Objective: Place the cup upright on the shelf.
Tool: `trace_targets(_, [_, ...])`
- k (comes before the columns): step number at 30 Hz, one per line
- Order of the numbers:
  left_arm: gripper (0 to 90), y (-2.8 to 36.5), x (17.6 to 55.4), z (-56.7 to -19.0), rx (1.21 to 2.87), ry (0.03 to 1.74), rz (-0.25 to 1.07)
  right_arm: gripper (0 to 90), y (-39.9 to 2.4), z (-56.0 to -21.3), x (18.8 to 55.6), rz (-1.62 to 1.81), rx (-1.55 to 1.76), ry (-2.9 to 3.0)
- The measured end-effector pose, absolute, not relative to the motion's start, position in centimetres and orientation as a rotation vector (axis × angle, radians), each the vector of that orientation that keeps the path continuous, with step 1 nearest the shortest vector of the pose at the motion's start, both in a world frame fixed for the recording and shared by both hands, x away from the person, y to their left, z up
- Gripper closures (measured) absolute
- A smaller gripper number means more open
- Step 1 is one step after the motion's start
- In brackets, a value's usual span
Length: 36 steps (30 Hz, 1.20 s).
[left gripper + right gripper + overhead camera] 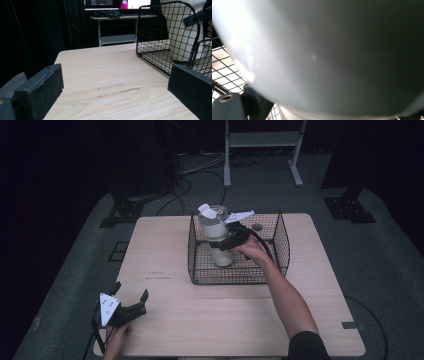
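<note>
- A pale wooden table [200, 320] is seen from above, on a dark floor with cables and stands behind it.
- A black wire basket [280, 237] is set on the far middle of the table, open at the top.
- A cream-white cylindrical container [220, 237] is seen standing upright in the basket's left half; its top, clear-looking with small white pieces, rises above the rim.
- The right gripper [231, 240] is reached into the basket from the right, and its jaws are closed around the container at mid-height.
- In the right gripper view the container's pale wall [332, 55] is pressed close to the lens; basket mesh [224, 72] is visible at lower left.
- A white flat piece [239, 216] is seen at the gripper's top, beside the container's lid.
- The left gripper [131, 304] is held low at the table's near-left corner, well apart from the basket.
- Its jaws are spread wide with nothing between them; bare tabletop [110, 75] is seen in the gap in the left gripper view.
- In that view the basket [170, 32] and container [182, 27] are seen at upper right.
- A monitor and a shelf stand are seen beyond the table's far edge.
</note>
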<state>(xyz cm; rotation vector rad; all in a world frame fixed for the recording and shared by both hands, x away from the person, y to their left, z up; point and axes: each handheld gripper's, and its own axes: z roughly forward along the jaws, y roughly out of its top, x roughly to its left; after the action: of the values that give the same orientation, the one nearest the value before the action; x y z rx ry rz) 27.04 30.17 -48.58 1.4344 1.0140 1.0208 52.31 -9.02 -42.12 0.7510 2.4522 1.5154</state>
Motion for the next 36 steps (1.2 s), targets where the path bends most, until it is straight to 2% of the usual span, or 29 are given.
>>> trace_targets(36, [0.0, 30.2, 27.0, -48.6, 1.437, 1.012, 1.021, 8.1, -11.2, -42.7, 51.7, 1.519, 0.591, 2.495])
